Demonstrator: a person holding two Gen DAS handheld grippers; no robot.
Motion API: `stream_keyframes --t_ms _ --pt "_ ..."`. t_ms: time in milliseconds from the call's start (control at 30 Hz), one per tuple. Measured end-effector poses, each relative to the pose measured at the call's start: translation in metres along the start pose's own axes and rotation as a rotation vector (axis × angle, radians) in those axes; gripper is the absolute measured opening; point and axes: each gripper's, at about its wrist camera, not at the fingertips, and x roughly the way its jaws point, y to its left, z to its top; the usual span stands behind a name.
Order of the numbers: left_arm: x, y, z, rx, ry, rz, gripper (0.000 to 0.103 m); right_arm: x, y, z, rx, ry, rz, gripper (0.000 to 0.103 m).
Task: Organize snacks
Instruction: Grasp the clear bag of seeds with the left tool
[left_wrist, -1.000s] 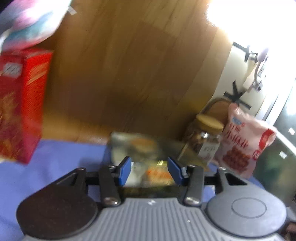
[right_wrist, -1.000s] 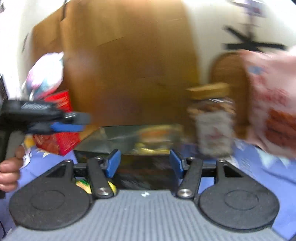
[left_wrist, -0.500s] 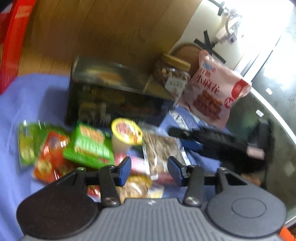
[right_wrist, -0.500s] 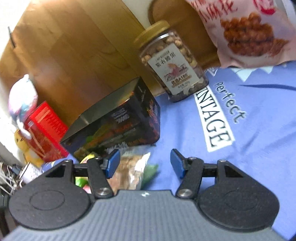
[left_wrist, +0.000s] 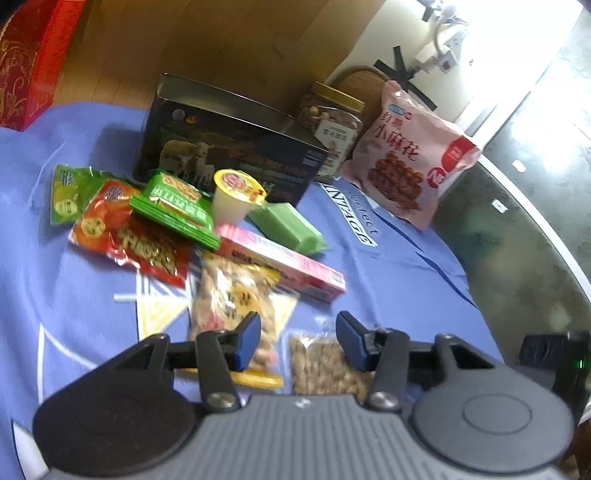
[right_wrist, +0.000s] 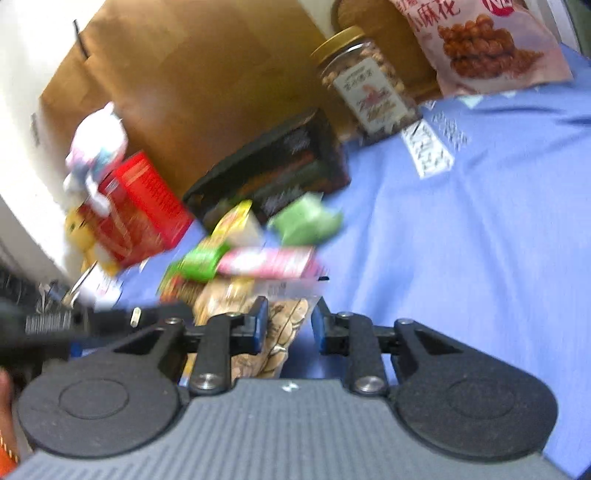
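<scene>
Left gripper (left_wrist: 297, 341): tilted downward over the near edge of the snack pile, jaws parted and opening slightly, pads touching nothing. A clear nut packet (left_wrist: 325, 365) and a yellow-edged peanut bag (left_wrist: 232, 295) lie below the gap on the blue cloth (left_wrist: 406, 266) covering the counter.

Right gripper (right_wrist: 288, 325): angled down and rolled, so the scene looks slanted. Jaws closing, with the nut packet (right_wrist: 284, 332) between them; the left pad sits against the packet, the right pad is not yet on it. Frame blurred. The left gripper's body shows at the left edge of this view.

Count, left wrist view:
- one dark box (left_wrist: 229, 147), lying behind the pile
- one lidded nut jar (left_wrist: 332, 122)
- one big pink bag (left_wrist: 406, 166), leaning upright
- one red box (left_wrist: 26, 62), far left
- one jelly cup (left_wrist: 236, 195)
- one pink carton (left_wrist: 280, 262)
- one green block (left_wrist: 288, 227)
- three flat sachets: green (left_wrist: 66, 188), red (left_wrist: 129, 236), green-orange (left_wrist: 173, 206)
</scene>
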Motion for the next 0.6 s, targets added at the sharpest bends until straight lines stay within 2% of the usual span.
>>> stream_keyframes --t_ms 133,200,300,467,500,600 --pt "-0.012 -0.004 -0.013 0.010 0.008 0.020 0.046 -0.010 0.013 -0.016 -0.075 0.010 0.011 0.046" --pt "-0.020 -0.003 -0.021 0.006 0.012 0.015 0.046 -0.014 0.012 -0.015 -0.070 0.028 0.032 0.054" --pt "-0.028 -0.002 -0.033 -0.007 0.030 0.000 0.046 -0.028 0.009 -0.017 -0.068 0.026 0.062 0.059" --pt "-0.016 -0.015 -0.041 0.049 0.084 -0.036 0.048 -0.045 0.023 -0.037 -0.220 0.055 0.064 0.073" --pt "-0.010 -0.018 -0.043 0.060 0.099 -0.041 0.052 -0.046 0.026 -0.041 -0.245 0.057 0.071 0.073" --pt "-0.007 -0.021 -0.046 0.077 0.077 -0.007 0.057 -0.041 0.034 -0.044 -0.257 0.059 0.102 0.070"
